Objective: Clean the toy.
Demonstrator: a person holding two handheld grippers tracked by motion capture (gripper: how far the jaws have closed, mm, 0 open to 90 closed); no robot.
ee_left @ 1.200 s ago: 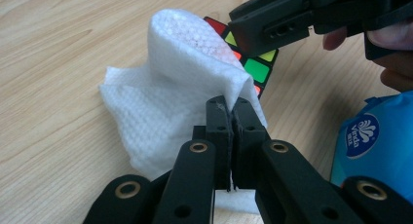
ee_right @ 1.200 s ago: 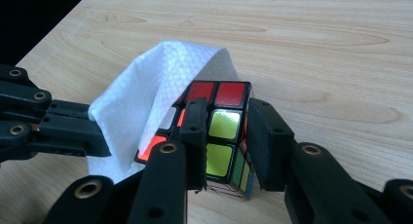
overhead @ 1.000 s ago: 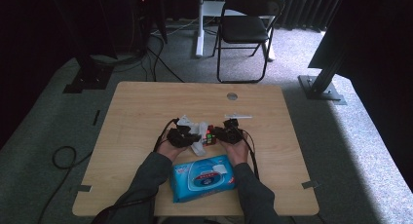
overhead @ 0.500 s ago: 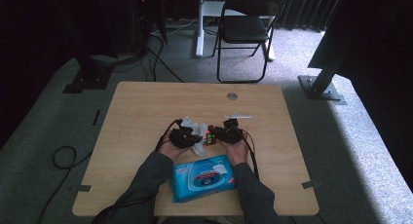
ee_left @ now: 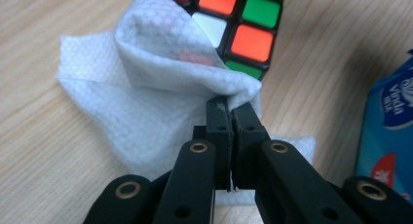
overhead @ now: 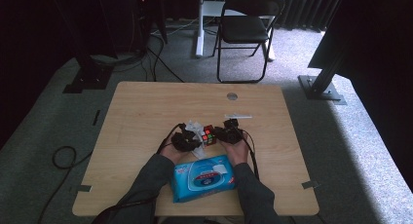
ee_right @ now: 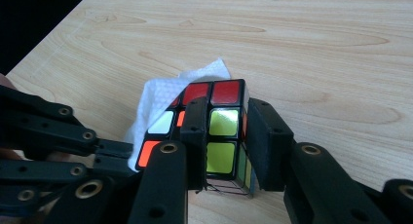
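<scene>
The bench (overhead: 146,112) is pale wood-grain laminate, smooth with a soft sheen. The wipe (ee_left: 146,102) is thin white non-woven cloth with a fine embossed dimple texture, limp and creased. The cube (ee_right: 219,126) is black plastic with glossy coloured tiles that catch the light. The left tongs (ee_left: 229,112) and right tongs (ee_right: 224,136) are matt black plastic with brass-coloured metal rivets. The wipe pack (overhead: 204,177) is shiny blue plastic film.
</scene>
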